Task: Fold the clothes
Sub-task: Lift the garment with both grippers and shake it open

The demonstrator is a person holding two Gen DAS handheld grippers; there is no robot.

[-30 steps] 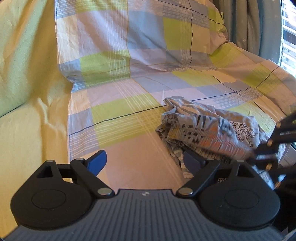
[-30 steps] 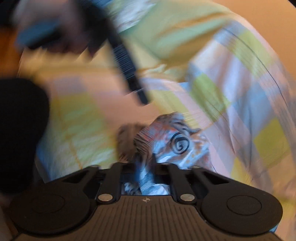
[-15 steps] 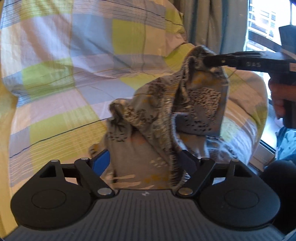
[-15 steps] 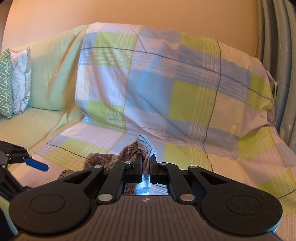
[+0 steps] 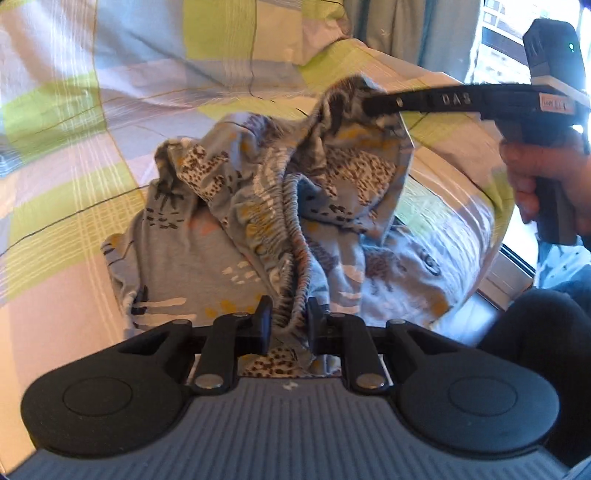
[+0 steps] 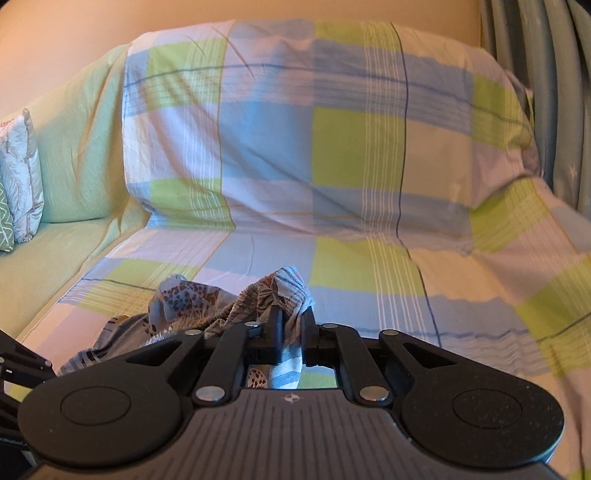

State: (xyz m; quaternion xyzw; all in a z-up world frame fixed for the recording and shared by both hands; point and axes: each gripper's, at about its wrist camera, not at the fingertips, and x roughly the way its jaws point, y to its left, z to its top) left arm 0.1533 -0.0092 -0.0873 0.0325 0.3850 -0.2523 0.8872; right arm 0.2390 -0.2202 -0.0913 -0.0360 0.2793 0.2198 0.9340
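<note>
A small grey-blue garment (image 5: 229, 236) with an animal print and an elastic waistband hangs crumpled over the checked sofa seat. My left gripper (image 5: 290, 319) is shut on the gathered waistband at the garment's near edge. The right gripper (image 5: 369, 105), seen in the left wrist view from the side, pinches another part of the waistband higher up, held by a hand (image 5: 543, 181). In the right wrist view the right gripper (image 6: 291, 334) is shut on the striped waistband of the garment (image 6: 192, 302), which trails down to the left.
A sofa draped with a blue, green and white checked sheet (image 6: 332, 147) fills both views. A plain green cover (image 6: 74, 155) and patterned cushions (image 6: 18, 177) lie at its left end. Grey curtains (image 6: 535, 74) and a bright window (image 5: 502, 26) stand at the right.
My left gripper has gone from open to shut on the waistband. The right gripper lifted the garment off the seat and holds it raised.
</note>
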